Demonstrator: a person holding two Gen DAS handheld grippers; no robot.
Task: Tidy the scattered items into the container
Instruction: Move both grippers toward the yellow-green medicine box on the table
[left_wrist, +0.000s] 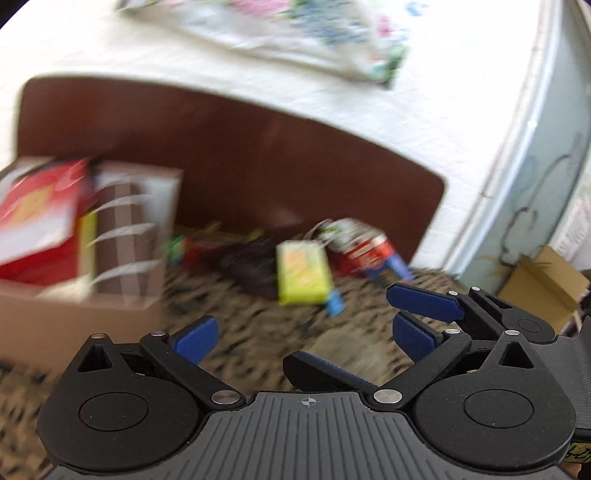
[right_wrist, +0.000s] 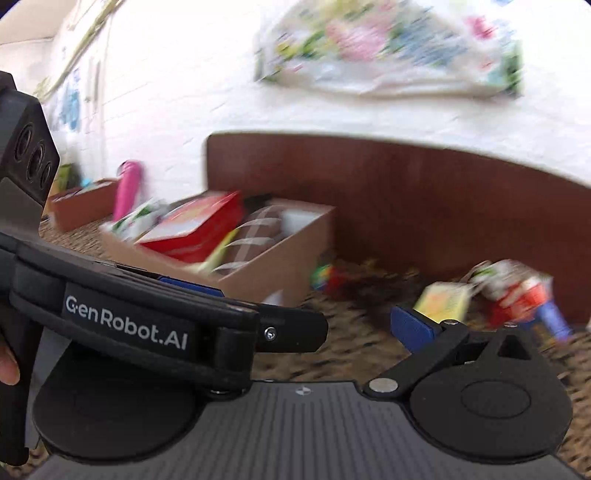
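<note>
A cardboard box (left_wrist: 74, 317) at the left holds a red packet (left_wrist: 40, 218) and a brown checked item (left_wrist: 125, 236). On the patterned bedspread lie a yellow packet (left_wrist: 303, 273), a red and blue packet (left_wrist: 369, 251) and a dark item (left_wrist: 251, 266). My left gripper (left_wrist: 303, 336) is open and empty, low over the bedspread, short of the yellow packet. My right gripper (left_wrist: 388, 332) shows in the left wrist view, open, crossing in front of it. In the right wrist view the box (right_wrist: 266, 266), yellow packet (right_wrist: 443, 299) and red packet (right_wrist: 517, 295) show; the left gripper's body (right_wrist: 147, 325) hides my right gripper's left finger.
A brown headboard (left_wrist: 258, 155) stands behind the items against a white wall. A floral cloth (left_wrist: 295, 33) hangs above. A small cardboard box (left_wrist: 543, 284) sits at the right. A pink bottle (right_wrist: 127, 188) and another brown box (right_wrist: 85, 203) stand at the far left.
</note>
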